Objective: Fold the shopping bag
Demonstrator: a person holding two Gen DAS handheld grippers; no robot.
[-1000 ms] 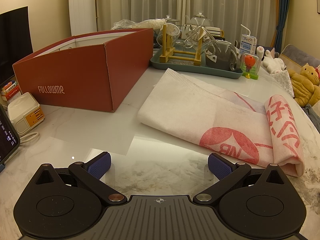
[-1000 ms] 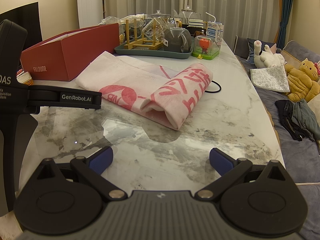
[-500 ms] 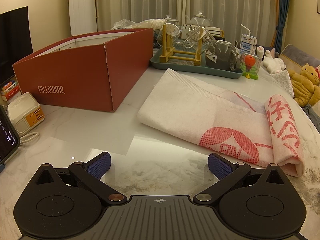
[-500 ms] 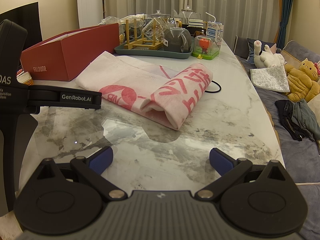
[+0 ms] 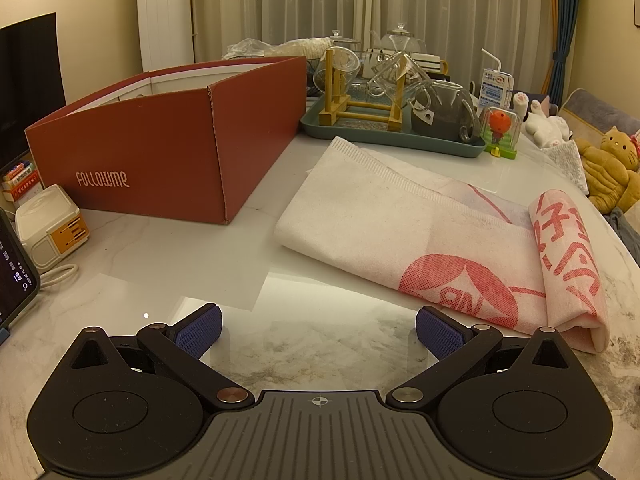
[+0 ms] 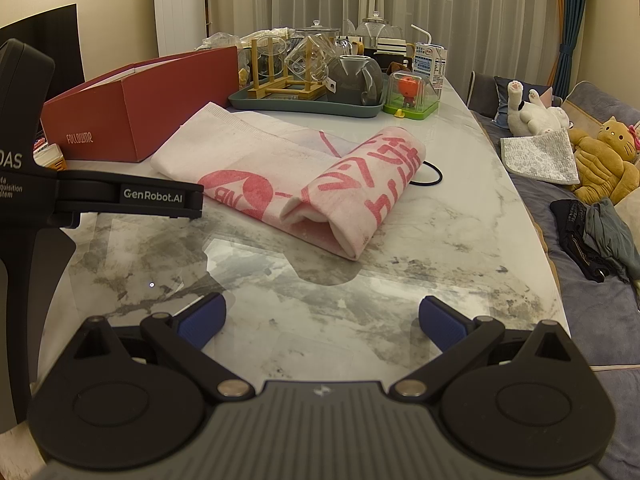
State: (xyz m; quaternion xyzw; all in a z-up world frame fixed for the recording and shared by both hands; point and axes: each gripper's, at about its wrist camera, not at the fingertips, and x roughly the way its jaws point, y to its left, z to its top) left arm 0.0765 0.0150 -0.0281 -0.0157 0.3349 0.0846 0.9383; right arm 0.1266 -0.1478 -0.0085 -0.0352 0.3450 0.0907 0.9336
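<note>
From the left wrist, the left gripper [image 5: 318,330] is spread wide with nothing between its blue pads [image 5: 200,330]; bare marble table [image 5: 160,256] lies straight ahead of it and to its left; the shopping bag [image 5: 404,236] lies ahead and to its right, flat on the table, its near long edge running diagonally toward the right pad, which sits just short of the cloth; the bag's right end is rolled over into a thick fold [image 5: 568,264]; a red box [image 5: 160,148] stands ahead-left, with a strip of open table between it and the bag's far corner; a green tray [image 5: 384,138] of glassware closes the far side; a white charger [image 5: 48,226] sits at far left.

From the right wrist, the right gripper [image 6: 322,320] is likewise released and empty; clear marble fills the space in front, out to the table's right edge [image 6: 532,232]; the bag lies ahead and slightly left, rolled end nearest; this view alone shows the left gripper's side, hanging left beside the bag's printed part, a black hair tie [image 6: 430,174] just past the roll, and a sofa [image 6: 592,320] beyond the edge.
</note>
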